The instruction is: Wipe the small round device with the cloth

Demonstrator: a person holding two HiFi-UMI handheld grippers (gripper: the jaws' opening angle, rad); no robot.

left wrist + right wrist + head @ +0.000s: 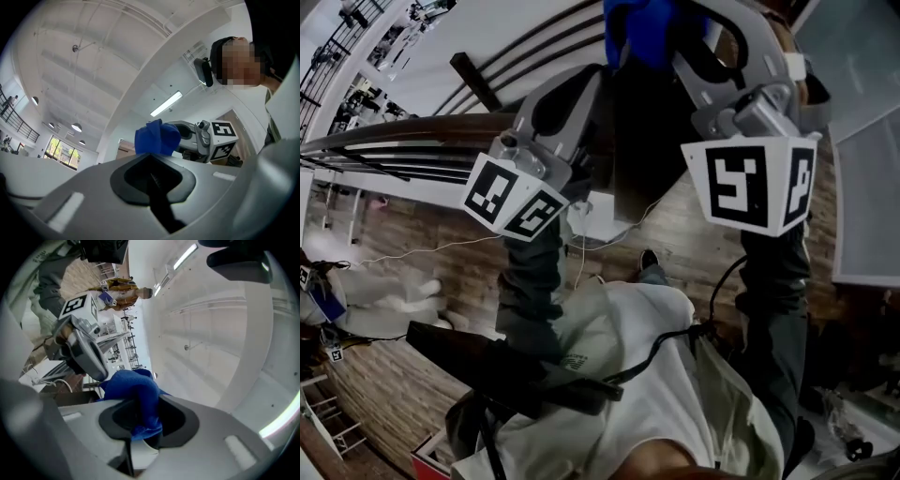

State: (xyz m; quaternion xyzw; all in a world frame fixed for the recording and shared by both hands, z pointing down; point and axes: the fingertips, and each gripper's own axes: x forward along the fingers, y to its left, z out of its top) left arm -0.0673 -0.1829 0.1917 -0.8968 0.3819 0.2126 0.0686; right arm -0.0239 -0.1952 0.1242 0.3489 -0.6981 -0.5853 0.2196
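I find the right gripper [140, 427] clamped on the blue cloth [133, 390], which bunches out past its jaws. The left gripper [151, 176] has its jaws together with nothing between them, and the cloth sits just beyond its tips. The small round device shows in no view, so I cannot state its bearing or which gripper is nearer.

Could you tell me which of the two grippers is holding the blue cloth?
The right gripper: the cloth is pinched in its jaws, while the left gripper is shut on nothing.
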